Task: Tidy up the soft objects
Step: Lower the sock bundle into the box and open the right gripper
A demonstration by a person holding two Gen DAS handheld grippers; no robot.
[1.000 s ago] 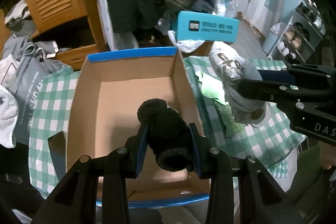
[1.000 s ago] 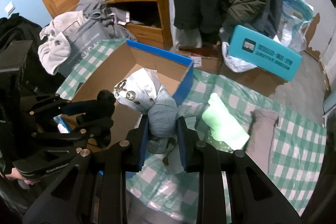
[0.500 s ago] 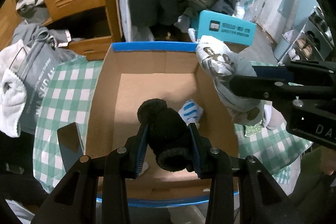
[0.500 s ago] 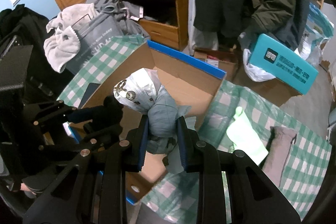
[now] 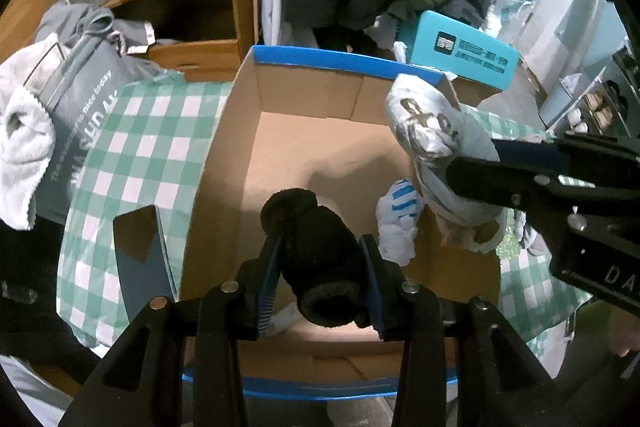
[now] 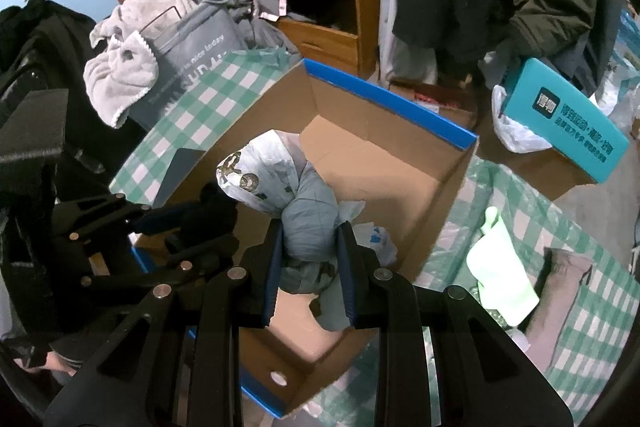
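Black rolled sock bundle [image 5: 320, 251] pinched across its middle by left gripper [image 5: 322, 287], pads pressing both flanks, rolled cuff bulging out below; held above the open cardboard box [image 5: 224, 163], over the near half of its floor. Likely gripped mid-roll so the bundle stays wound. Pale grey patterned bundle [image 6: 280, 195] clamped at its knotted waist by right gripper [image 6: 310, 263], pads squeezed in hard, printed end sticking up past the tips, loose tail hanging below; also over the box interior, toward the right-hand wall as seen from the left wrist. Both bundles poised above the box, neither resting on the floor yet; judged as the carry-in step just before release. One white-and-blue striped bundle [image 5: 400, 215] already lying inside by that wall. Outside the box on the green checked cloth [image 5: 132, 147]: a light green item [image 6: 500, 267] and a greyish-pink one [image 6: 564, 283], apparently still to sort. Dark flat slab [image 5: 140, 251] just beside the box's left wall. Teal carton [image 5: 460, 55] beyond the far rim.
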